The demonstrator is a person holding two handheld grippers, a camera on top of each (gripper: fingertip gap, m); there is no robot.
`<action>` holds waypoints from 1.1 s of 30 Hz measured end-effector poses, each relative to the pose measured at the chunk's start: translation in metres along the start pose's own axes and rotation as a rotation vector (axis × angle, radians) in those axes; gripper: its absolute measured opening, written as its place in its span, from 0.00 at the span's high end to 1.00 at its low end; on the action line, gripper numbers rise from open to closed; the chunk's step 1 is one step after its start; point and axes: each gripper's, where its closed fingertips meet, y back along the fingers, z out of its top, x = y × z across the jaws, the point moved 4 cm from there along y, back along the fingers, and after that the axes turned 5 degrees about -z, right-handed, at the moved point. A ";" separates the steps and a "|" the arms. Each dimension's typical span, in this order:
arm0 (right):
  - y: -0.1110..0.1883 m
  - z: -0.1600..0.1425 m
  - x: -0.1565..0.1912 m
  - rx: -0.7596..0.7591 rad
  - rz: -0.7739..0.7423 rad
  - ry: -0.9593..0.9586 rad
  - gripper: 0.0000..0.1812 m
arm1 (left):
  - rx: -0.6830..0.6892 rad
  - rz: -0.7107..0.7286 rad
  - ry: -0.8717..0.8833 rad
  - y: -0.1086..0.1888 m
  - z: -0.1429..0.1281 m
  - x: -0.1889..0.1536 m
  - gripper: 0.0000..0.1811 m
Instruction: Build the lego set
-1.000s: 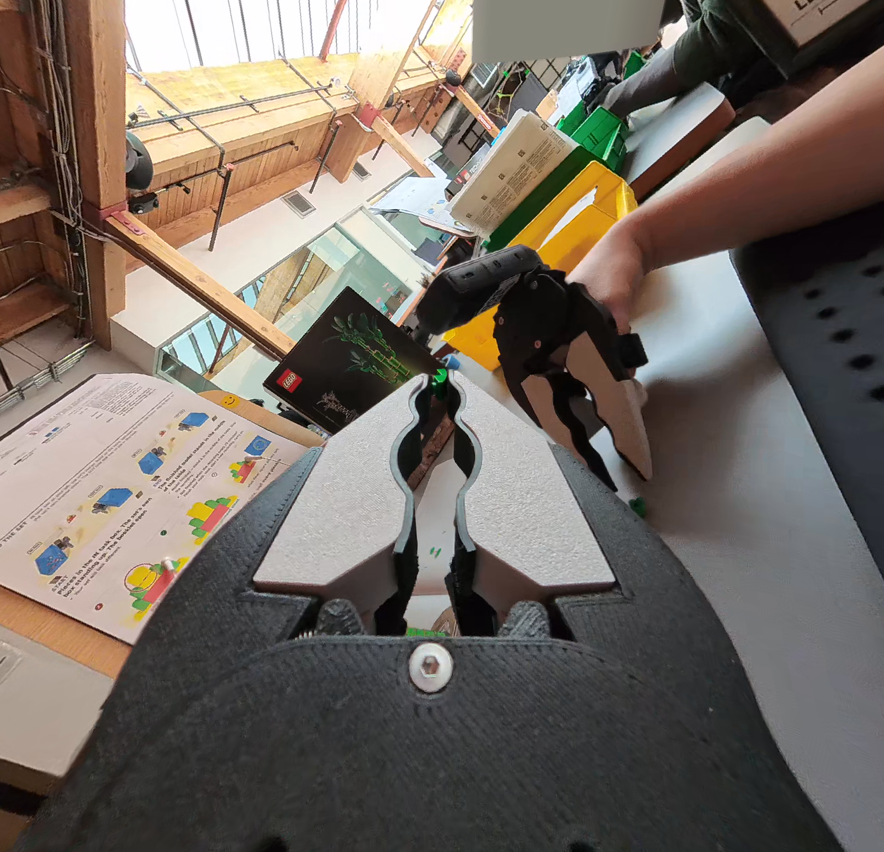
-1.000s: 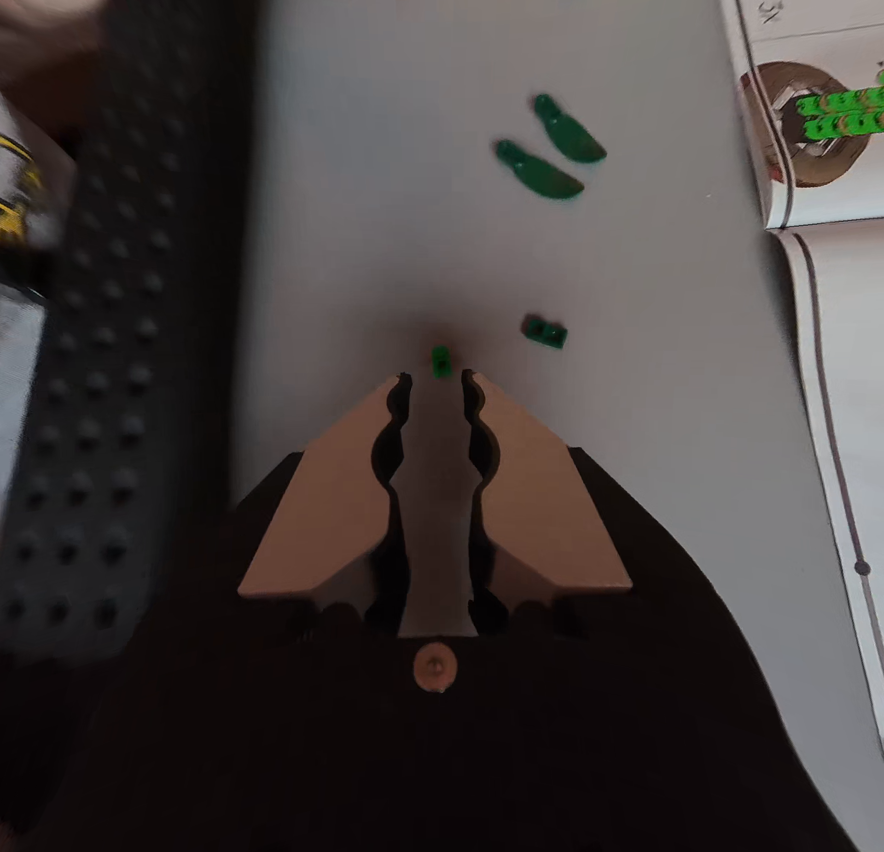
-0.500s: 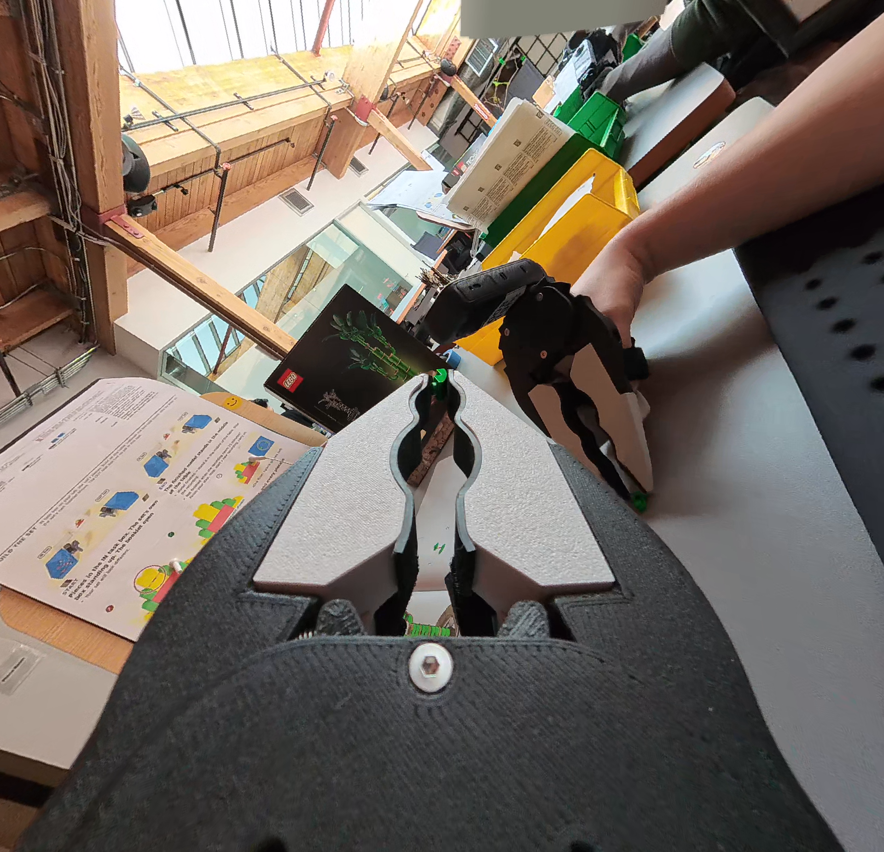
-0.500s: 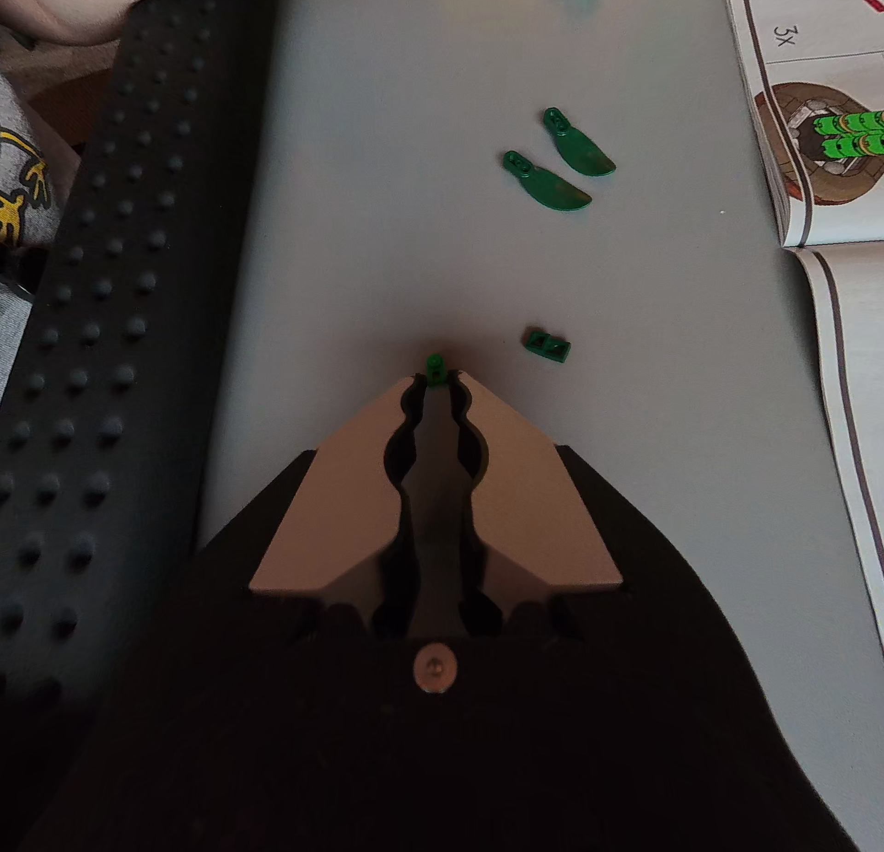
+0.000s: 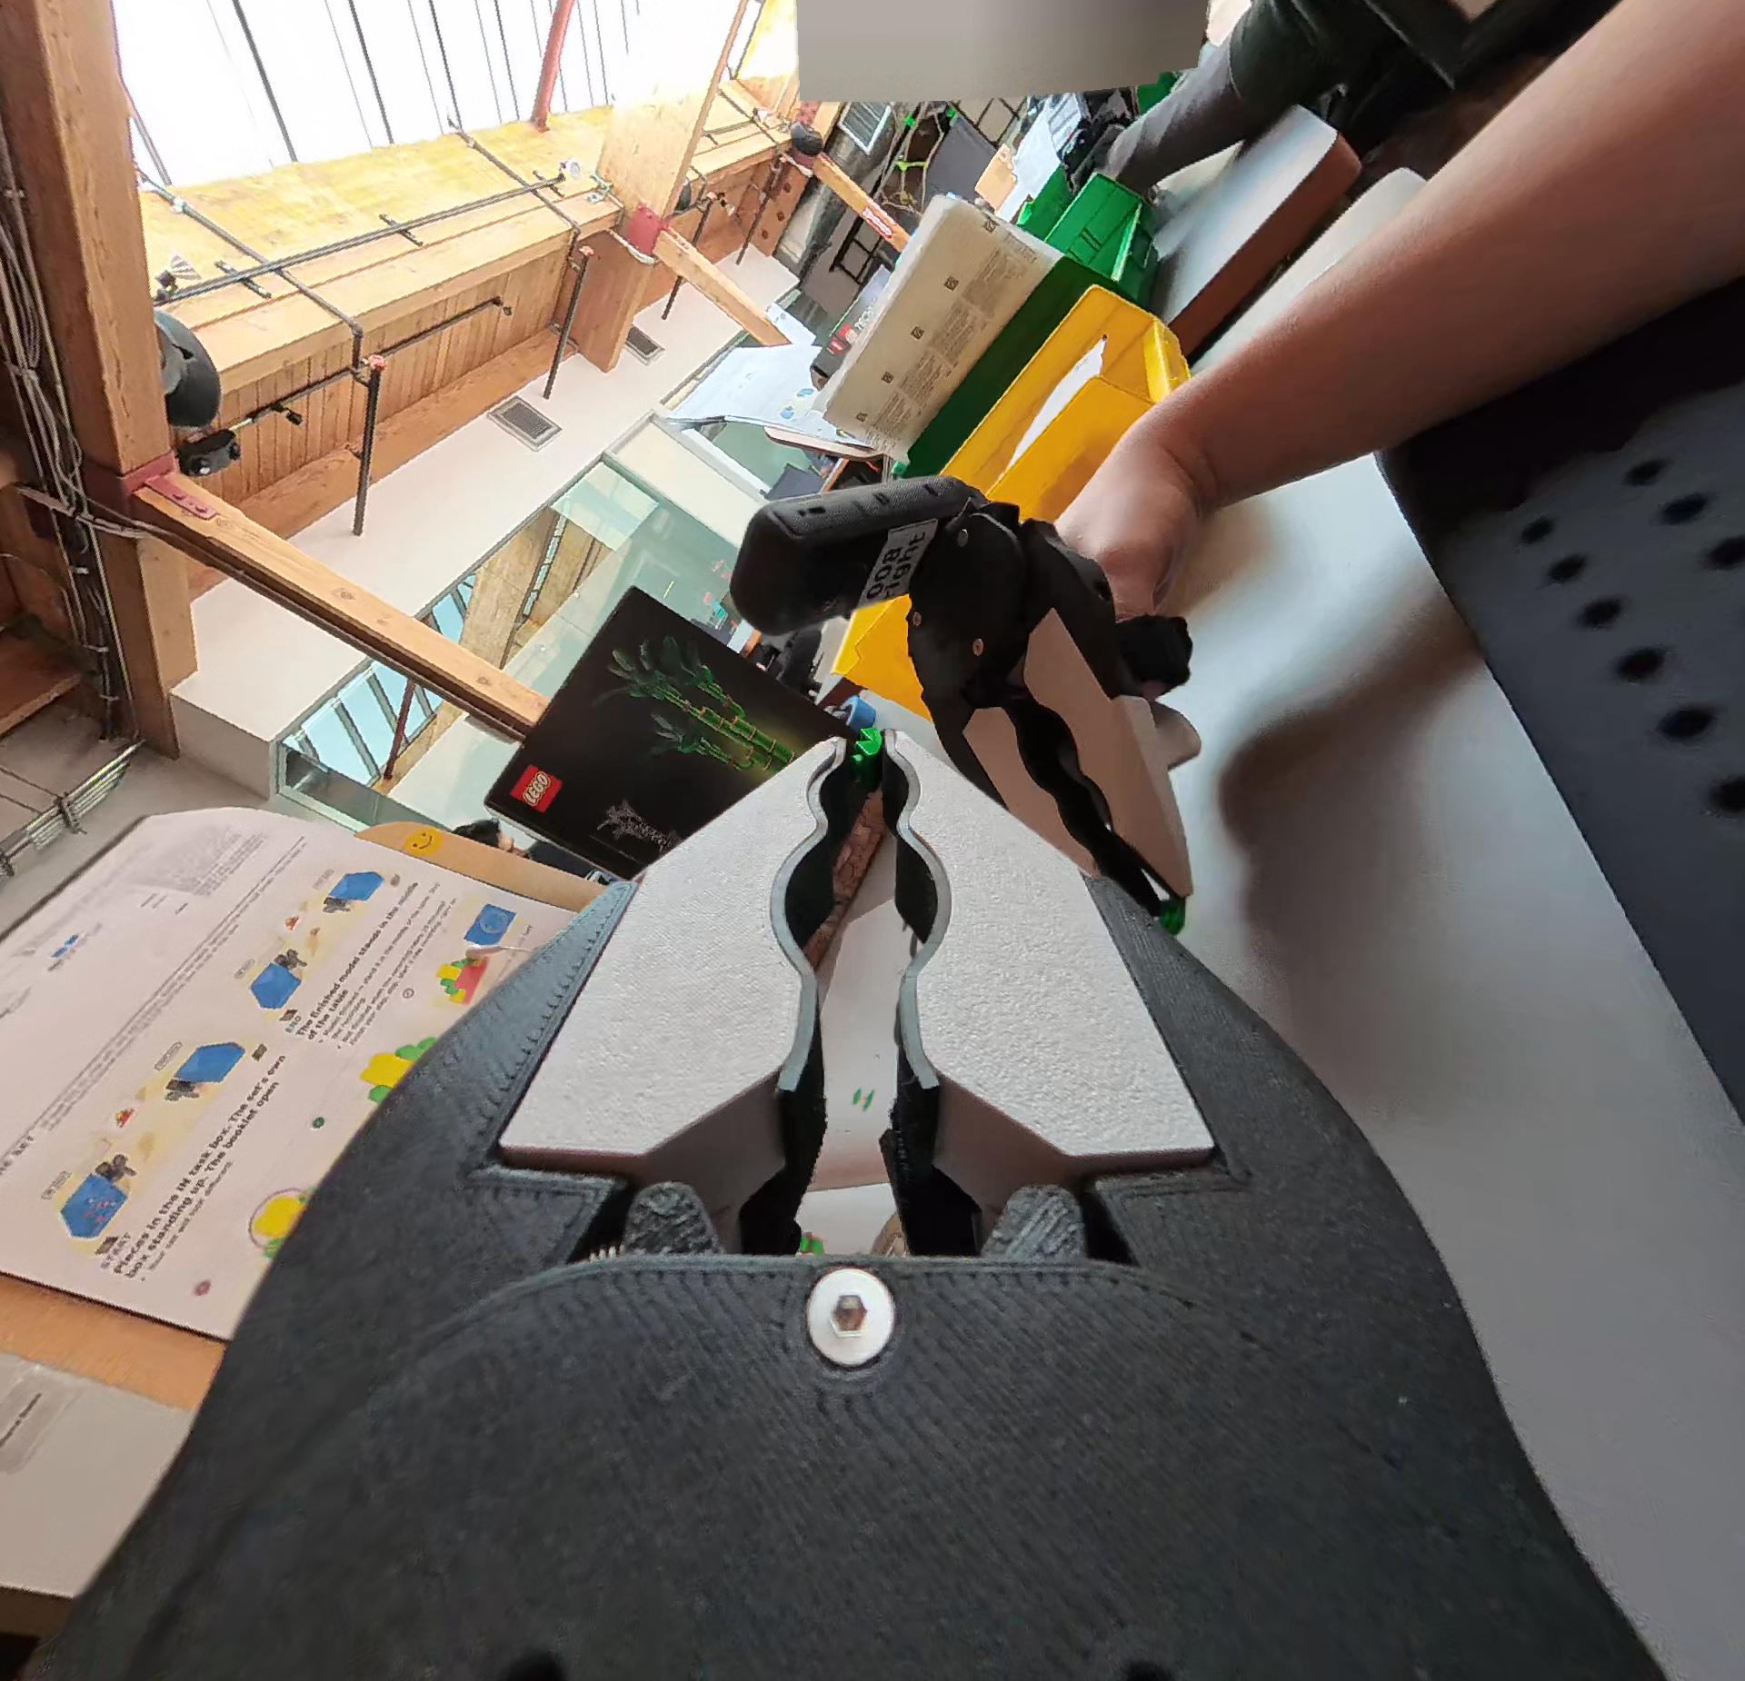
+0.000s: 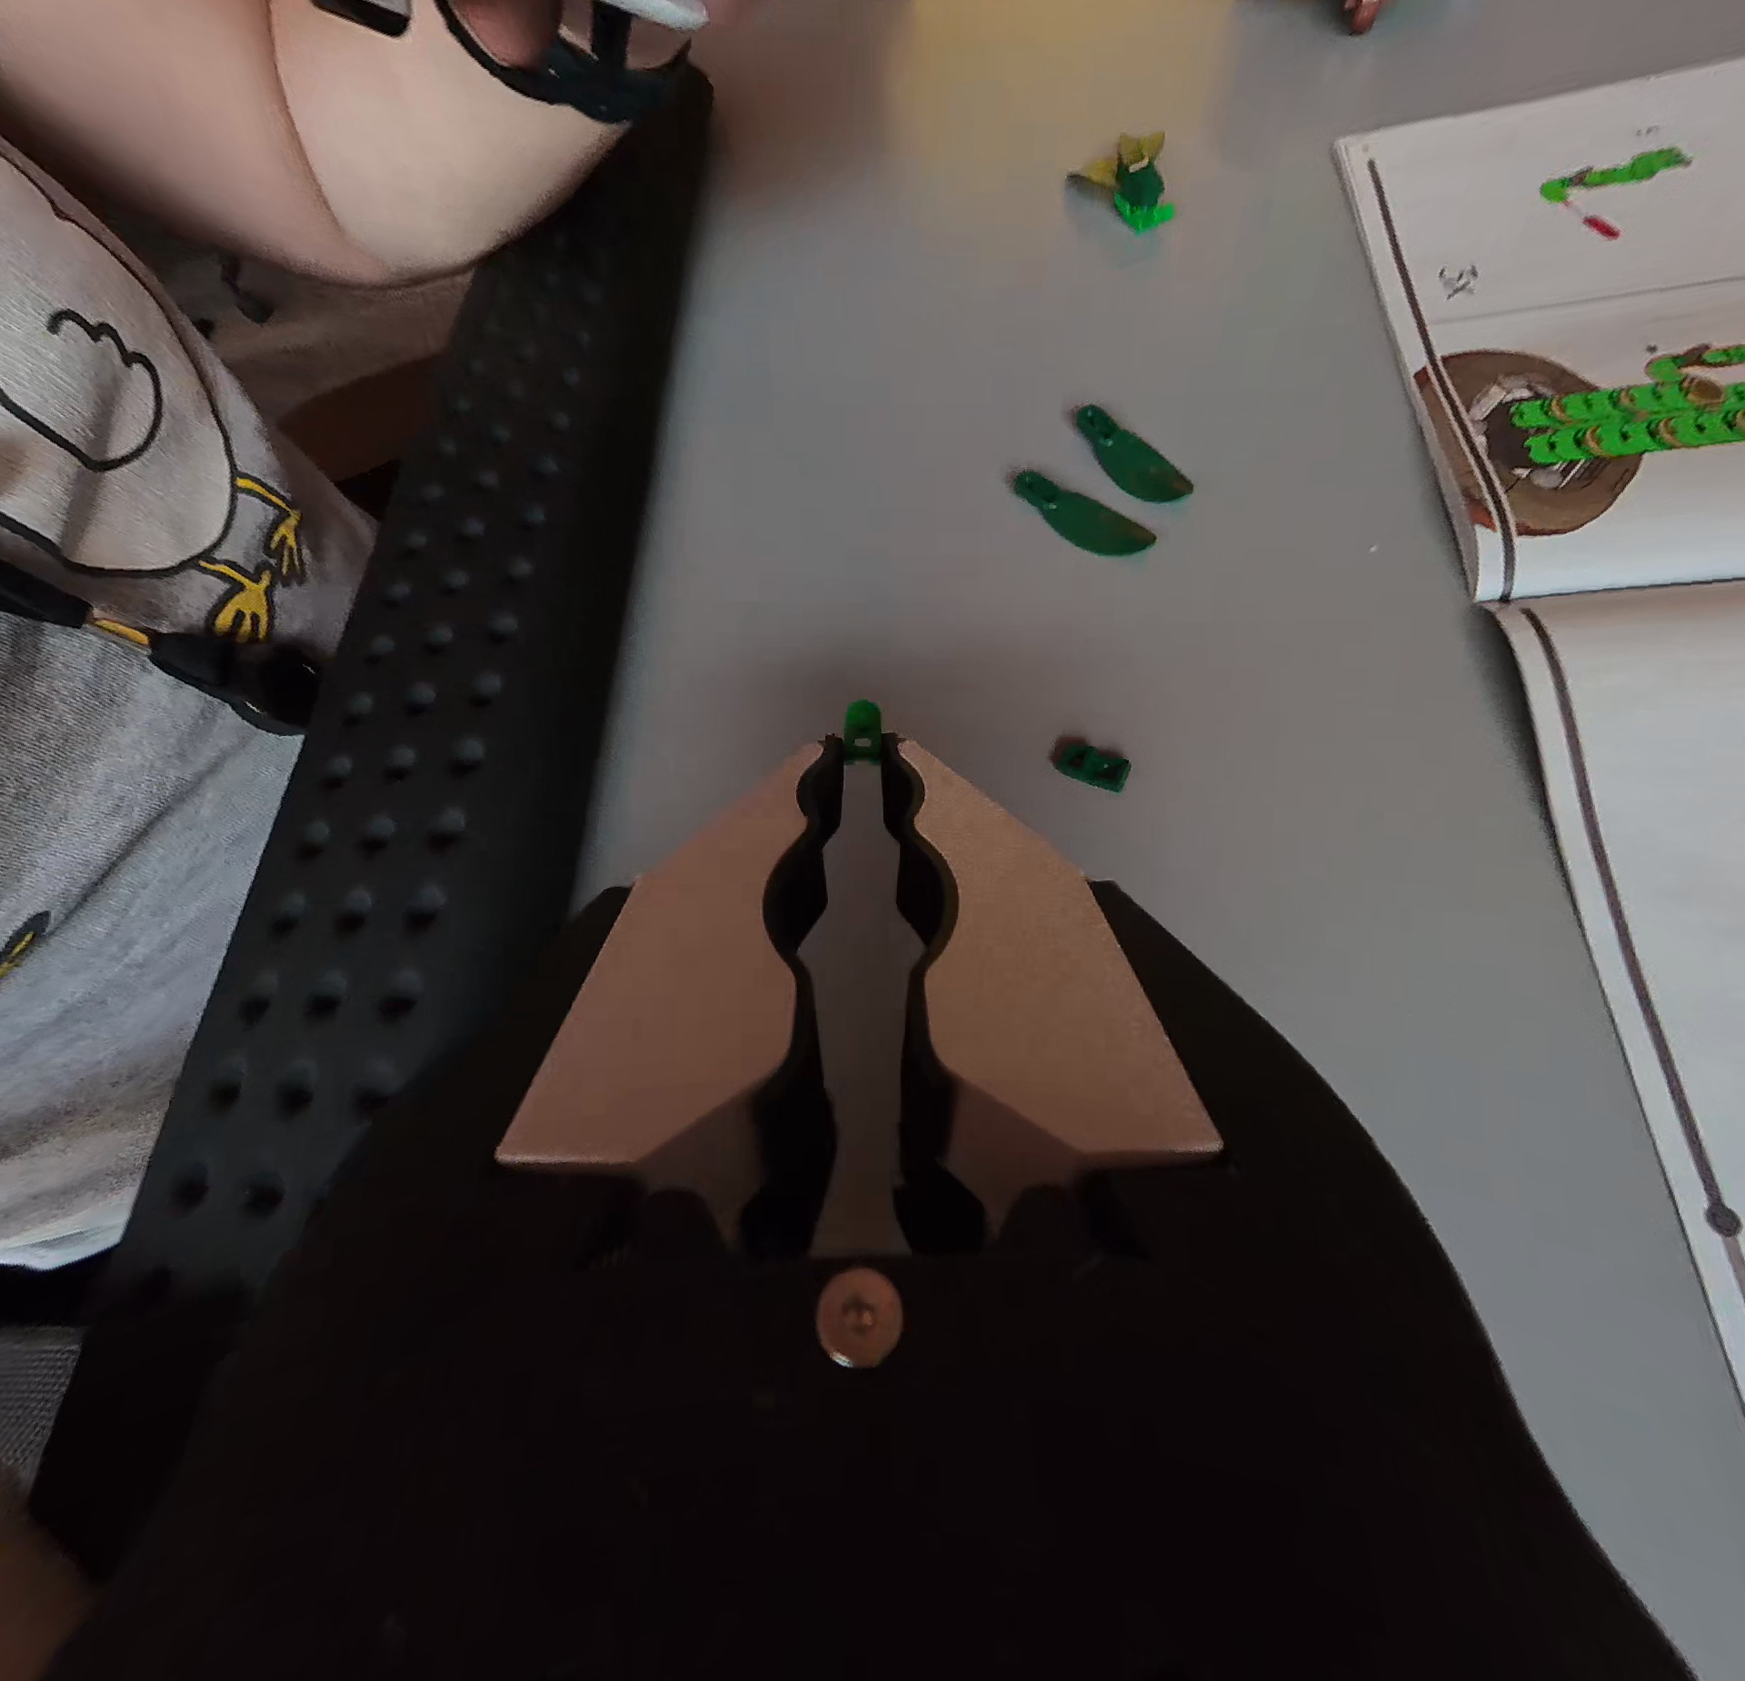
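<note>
In the left wrist view my left gripper (image 5: 867, 748) is shut on a small bright green piece (image 5: 863, 760) at its tips, held up above the grey table (image 5: 1369, 1022). My right gripper (image 6: 861, 750) is shut on a small green piece (image 6: 861, 722) just above the table. It also shows in the left wrist view (image 5: 1163, 901), tips pointing down, the green piece (image 5: 1173, 918) at its tip. Two dark green leaf pieces (image 6: 1133, 454) (image 6: 1084, 514) and a small dark green plate (image 6: 1091, 764) lie on the table to its right.
An open instruction booklet (image 6: 1558, 361) lies at the right. A small green and yellowish assembly (image 6: 1138, 182) sits farther off. A black studded mat (image 6: 425, 692) runs along the left. A yellow bin (image 5: 1067, 427), the set's black box (image 5: 661, 739) and a printed sheet (image 5: 189, 1022) are beyond. Some 12 cm of space lies between my two pairs of fingers. The small dark green plate (image 6: 1091, 764) is about 5 cm from my right fingertips and 15 cm from my left.
My right gripper has moved onto the small green piece on the table, shut on it and risen with it. My left gripper has kept still with its piece.
</note>
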 end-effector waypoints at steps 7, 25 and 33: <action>0.029 0.041 0.021 -0.185 0.060 0.027 0.96 | 0.011 -0.084 -0.150 0.006 0.035 0.026 0.98; 0.090 0.165 0.100 -0.188 0.278 0.138 0.96 | 0.025 -0.214 -0.257 0.020 0.088 0.043 0.92; 0.085 0.178 0.109 -0.039 0.348 0.138 0.96 | -0.020 -0.239 -0.231 0.024 0.101 0.042 0.89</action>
